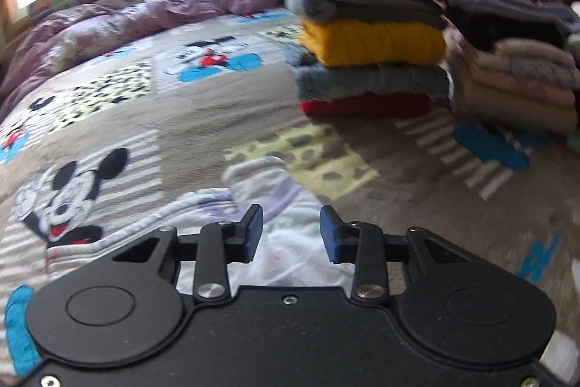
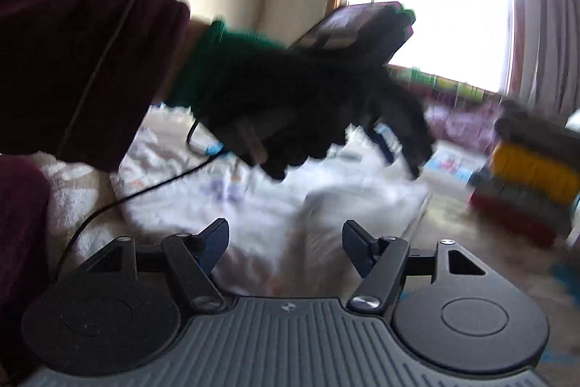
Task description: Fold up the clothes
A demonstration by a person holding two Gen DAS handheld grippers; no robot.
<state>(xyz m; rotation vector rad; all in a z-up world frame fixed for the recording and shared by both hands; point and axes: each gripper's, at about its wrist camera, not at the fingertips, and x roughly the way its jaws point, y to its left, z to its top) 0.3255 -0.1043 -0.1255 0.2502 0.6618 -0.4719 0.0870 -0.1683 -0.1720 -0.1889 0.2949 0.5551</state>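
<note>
A white garment with pale purple markings (image 1: 268,205) lies spread on the cartoon-mouse bedspread (image 1: 181,118), directly under and ahead of my left gripper (image 1: 291,222), which is open with nothing between its blue pads. In the right wrist view the same white garment (image 2: 290,202) lies ahead of my right gripper (image 2: 286,234), also open and empty. Above the garment a person's gloved hand (image 2: 297,107) in a dark red sleeve (image 2: 79,60) holds the left gripper device (image 2: 362,24).
A stack of folded clothes (image 1: 373,42), grey, mustard, blue-grey and red, stands at the back right, and shows again as a stack (image 2: 525,176) at the right edge. A second folded pile (image 1: 514,75) sits beside it. A rumpled purple duvet (image 1: 145,9) lies along the far side under a bright window (image 2: 427,2).
</note>
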